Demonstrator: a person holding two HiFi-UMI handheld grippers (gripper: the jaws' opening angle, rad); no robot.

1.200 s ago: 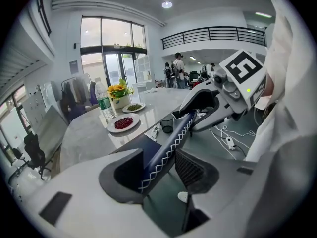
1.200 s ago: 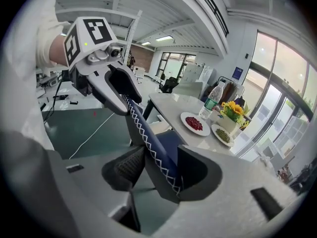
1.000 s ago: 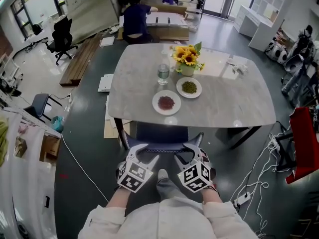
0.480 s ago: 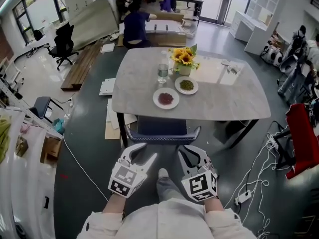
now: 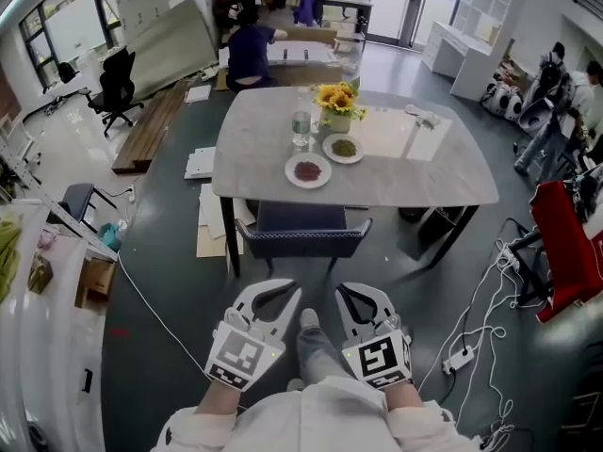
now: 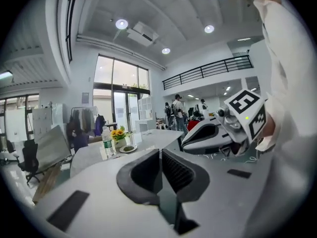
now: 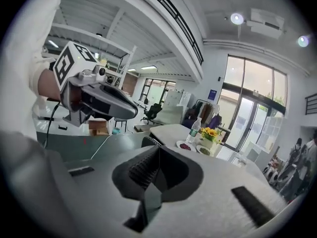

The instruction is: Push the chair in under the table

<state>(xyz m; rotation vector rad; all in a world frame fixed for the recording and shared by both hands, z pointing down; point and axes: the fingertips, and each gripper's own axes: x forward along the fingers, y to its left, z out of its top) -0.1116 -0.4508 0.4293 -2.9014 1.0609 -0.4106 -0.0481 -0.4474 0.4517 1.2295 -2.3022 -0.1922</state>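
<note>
The dark blue chair [image 5: 301, 233] stands with its seat under the near edge of the grey table [image 5: 405, 177], its backrest facing me. Both grippers hang in the air in front of my body, well short of the chair and touching nothing. My left gripper [image 5: 283, 296] has just been closing; its jaws are together with nothing between them, which the left gripper view [image 6: 161, 166] confirms. My right gripper [image 5: 348, 296] is shut and empty too, its pads meeting in the right gripper view [image 7: 157, 166]. My shoe tip [image 5: 307, 326] shows between them.
On the table stand a sunflower vase [image 5: 337, 103], a water bottle [image 5: 301, 127] and two plates [image 5: 308, 170]. A person [image 5: 248, 45] crouches beyond the table. Cables [image 5: 471, 342] trail over the floor at the right, next to a red object [image 5: 563, 252]. Flat cardboard [image 5: 212, 229] lies left of the chair.
Both grippers have come away from the chair's backrest, back toward me and upward. Their jaws, open a second ago, are now closed. The chair and table look farther off.
</note>
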